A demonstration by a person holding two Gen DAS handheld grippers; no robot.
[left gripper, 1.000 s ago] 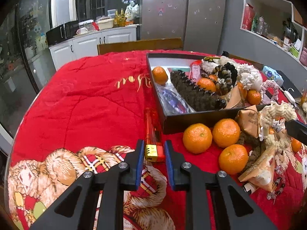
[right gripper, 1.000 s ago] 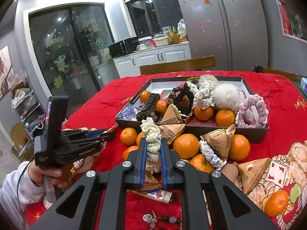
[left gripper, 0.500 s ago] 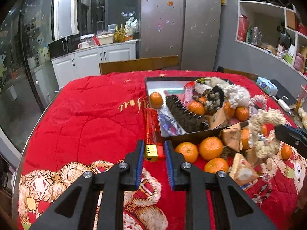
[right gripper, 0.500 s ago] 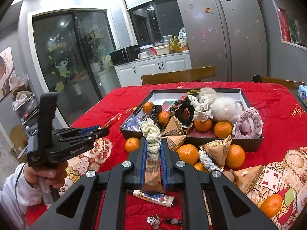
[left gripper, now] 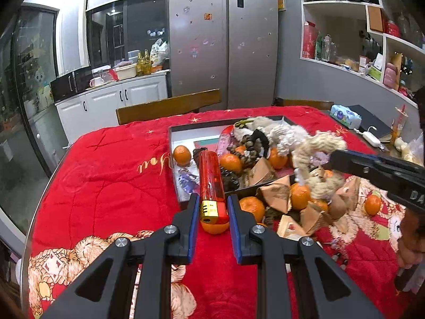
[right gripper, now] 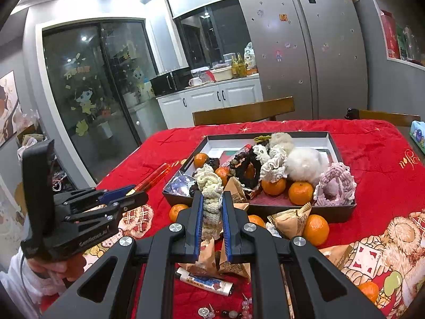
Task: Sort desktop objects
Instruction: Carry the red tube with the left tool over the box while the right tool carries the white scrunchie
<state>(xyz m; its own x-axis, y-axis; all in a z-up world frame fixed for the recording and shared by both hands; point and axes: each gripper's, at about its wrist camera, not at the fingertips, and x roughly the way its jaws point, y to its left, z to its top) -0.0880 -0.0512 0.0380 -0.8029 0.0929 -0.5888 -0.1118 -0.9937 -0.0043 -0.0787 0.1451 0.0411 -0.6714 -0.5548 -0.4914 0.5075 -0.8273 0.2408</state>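
The left hand-held gripper [left gripper: 212, 212] is clamped on the gold metal end of a long translucent red plastic lighter [left gripper: 210, 180], which sticks out forward between its blue pads, lifted above the desk [left gripper: 106, 180] with its red quilted cover. In the left wrist view the lighter's far end lies in line with the near left corner of the dark rectangular tray [left gripper: 175, 186]. The right hand-held gripper [right gripper: 212, 210] is clenched on a cream crocheted scrunchie [right gripper: 209, 186], which stands up between its fingers and hangs a little below them, off the desk just in front of the tray [right gripper: 342, 207].

The tray holds several small orange tangerines [right gripper: 300, 191], a white fluffy pompom [right gripper: 305, 164], a pink knitted scrunchie [right gripper: 334, 183] and a dark beaded bracelet [right gripper: 247, 164]. More tangerines and brown paper-wrapped triangular packets [right gripper: 289, 220] lie on the desk before it. A small printed lighter [right gripper: 204, 283] and loose beads [right gripper: 233, 312] rest under the right hand-held gripper.
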